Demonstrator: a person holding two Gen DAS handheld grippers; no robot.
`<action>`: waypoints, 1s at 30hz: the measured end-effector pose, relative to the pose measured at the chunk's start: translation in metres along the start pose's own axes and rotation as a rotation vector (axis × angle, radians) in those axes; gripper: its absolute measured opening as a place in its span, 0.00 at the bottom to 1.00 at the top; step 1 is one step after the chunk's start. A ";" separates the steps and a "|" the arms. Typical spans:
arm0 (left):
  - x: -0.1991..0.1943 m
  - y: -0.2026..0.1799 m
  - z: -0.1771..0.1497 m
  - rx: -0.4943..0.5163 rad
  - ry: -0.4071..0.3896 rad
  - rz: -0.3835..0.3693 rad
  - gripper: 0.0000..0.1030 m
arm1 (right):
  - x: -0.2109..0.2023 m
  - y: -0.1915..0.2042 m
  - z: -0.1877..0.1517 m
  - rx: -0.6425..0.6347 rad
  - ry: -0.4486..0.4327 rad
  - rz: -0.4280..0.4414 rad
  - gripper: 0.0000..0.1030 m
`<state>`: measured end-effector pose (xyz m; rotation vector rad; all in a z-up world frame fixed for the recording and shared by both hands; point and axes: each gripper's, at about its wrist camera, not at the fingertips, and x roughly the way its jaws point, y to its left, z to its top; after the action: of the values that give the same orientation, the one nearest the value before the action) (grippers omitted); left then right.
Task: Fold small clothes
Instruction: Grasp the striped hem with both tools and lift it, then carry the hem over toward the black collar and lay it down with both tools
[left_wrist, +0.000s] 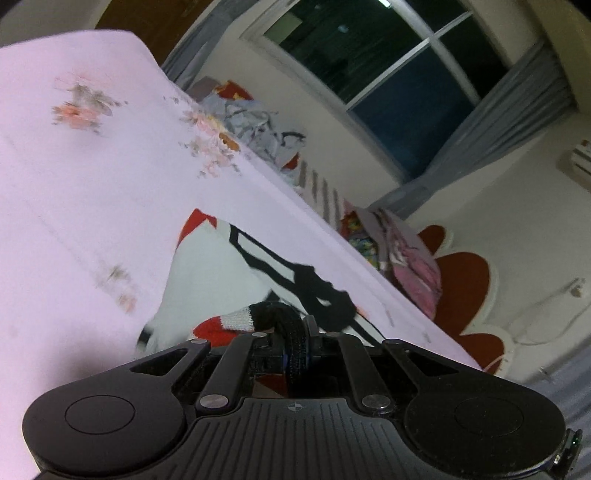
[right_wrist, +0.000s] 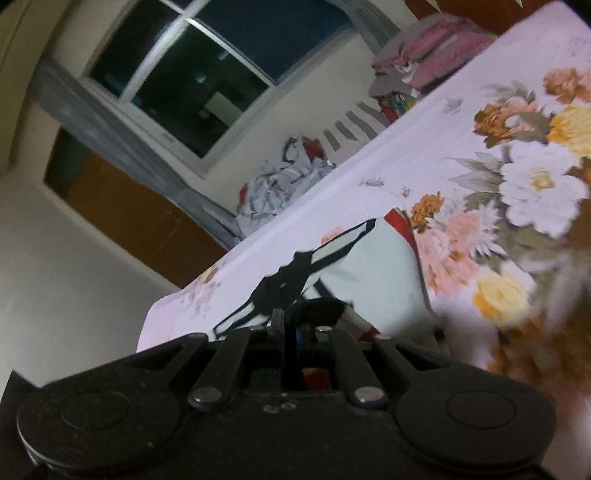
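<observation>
1. Left wrist view: the black left gripper (left_wrist: 295, 332), bottom centre, is clamped tight on the black knitted edge of a small white garment with red trim and black stripes (left_wrist: 218, 273). The garment trails from the jaws up toward mid-frame across the pale pink floral bedsheet (left_wrist: 74, 184). Only this view shows the red flower-shaped rug (left_wrist: 465, 288) at right and a wall socket with a white cable beyond it.
2. Right wrist view: the black right gripper (right_wrist: 291, 325), bottom centre, is pinched closed on the same garment (right_wrist: 373, 273), whose dark striped edge bunches at the jaws. Only here do the sheet's large white, yellow and orange printed blooms (right_wrist: 535, 192) fill the right side.
3. The bed carries the work. Both views show a dark night window (left_wrist: 388, 66) with grey curtains, cream walls, and a heap of grey-and-red clothes (right_wrist: 280, 184) at the bed's far edge. Pink folded fabric (right_wrist: 443, 55) lies at upper right.
4. Motion blur smears the sheet's pattern. Each gripper's fingertips are largely buried in cloth, and the garment's full shape cannot be made out.
</observation>
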<state>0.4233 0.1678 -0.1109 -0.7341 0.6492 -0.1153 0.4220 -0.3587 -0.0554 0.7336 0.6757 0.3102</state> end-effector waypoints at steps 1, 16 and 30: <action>0.017 0.000 0.008 0.003 0.014 0.015 0.07 | 0.012 -0.003 0.006 0.006 0.010 -0.006 0.05; 0.139 0.019 0.044 0.006 0.060 0.075 0.13 | 0.162 -0.038 0.044 0.024 0.123 -0.096 0.31; 0.169 -0.018 0.051 0.525 0.102 0.227 0.61 | 0.180 -0.005 0.042 -0.358 0.136 -0.244 0.42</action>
<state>0.5909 0.1311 -0.1570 -0.1479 0.7544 -0.1082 0.5843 -0.2965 -0.1183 0.2862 0.8039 0.2488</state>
